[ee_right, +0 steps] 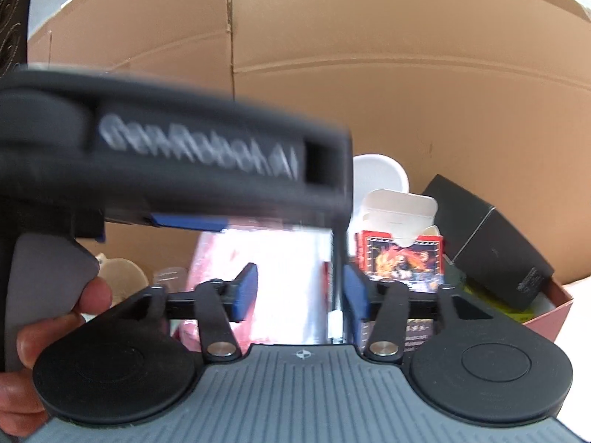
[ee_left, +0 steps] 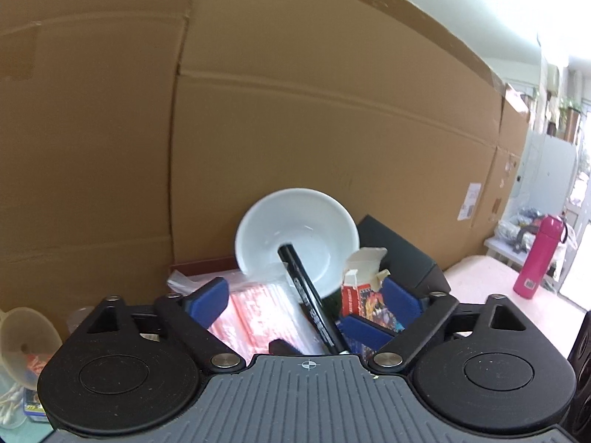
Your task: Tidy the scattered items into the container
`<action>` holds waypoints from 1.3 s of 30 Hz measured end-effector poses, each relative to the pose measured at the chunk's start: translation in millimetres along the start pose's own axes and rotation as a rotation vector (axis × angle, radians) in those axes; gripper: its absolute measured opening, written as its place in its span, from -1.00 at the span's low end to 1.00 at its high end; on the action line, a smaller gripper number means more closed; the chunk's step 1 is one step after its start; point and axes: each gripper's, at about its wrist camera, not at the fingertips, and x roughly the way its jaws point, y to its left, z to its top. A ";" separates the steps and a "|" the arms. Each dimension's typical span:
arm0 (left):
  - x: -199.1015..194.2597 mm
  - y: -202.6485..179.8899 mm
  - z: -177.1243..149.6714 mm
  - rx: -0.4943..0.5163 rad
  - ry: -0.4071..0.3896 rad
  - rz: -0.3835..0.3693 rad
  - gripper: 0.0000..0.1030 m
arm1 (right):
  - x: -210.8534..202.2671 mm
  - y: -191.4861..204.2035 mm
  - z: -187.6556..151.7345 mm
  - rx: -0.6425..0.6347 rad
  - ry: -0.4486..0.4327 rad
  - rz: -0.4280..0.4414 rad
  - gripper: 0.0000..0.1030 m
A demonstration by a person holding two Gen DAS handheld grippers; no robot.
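Observation:
A low red-brown container (ee_right: 554, 304) holds a white bowl (ee_left: 295, 236), an open red card box (ee_left: 360, 289), a pink packet (ee_left: 258, 317) and a black box (ee_left: 400, 251). A black pen (ee_left: 314, 302) leans in it, its top end resting in the bowl. My left gripper (ee_left: 304, 297) hangs open and wide above the pile, touching nothing. In the right wrist view the pen (ee_right: 336, 269) stands just beside the right-hand pad of my right gripper (ee_right: 300, 293), whose jaws are apart and not pressing it. The left gripper's body (ee_right: 184, 155) crosses that view, blurred.
A tall cardboard wall (ee_left: 332, 110) stands close behind the container. A pink bottle (ee_left: 537, 258) stands on the pale table at the right. A clear funnel-shaped cup (ee_left: 22, 336) and cotton swabs lie at the left. A person's hand (ee_right: 92, 295) grips the left gripper's handle.

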 end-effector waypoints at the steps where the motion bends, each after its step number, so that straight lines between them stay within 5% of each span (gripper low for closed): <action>1: -3.5 1.7 0.1 -0.003 -0.005 0.004 0.92 | -1.4 1.4 -1.1 -0.002 -0.005 0.003 0.37; 6: -16.1 6.0 -1.0 -0.002 -0.011 0.011 0.97 | -8.1 5.1 -5.2 -0.002 -0.008 0.003 0.49; 13: -36.4 -1.3 -10.5 0.016 -0.034 0.058 1.00 | -26.7 9.5 -5.8 -0.008 -0.028 -0.035 0.97; 30: -100.4 -29.8 -53.4 0.029 0.021 0.248 1.00 | -95.1 -4.9 -3.7 -0.093 0.053 -0.189 1.00; 39: -116.6 -42.8 -76.6 0.004 0.079 0.279 1.00 | -123.0 -11.5 -10.2 -0.093 0.108 -0.227 1.00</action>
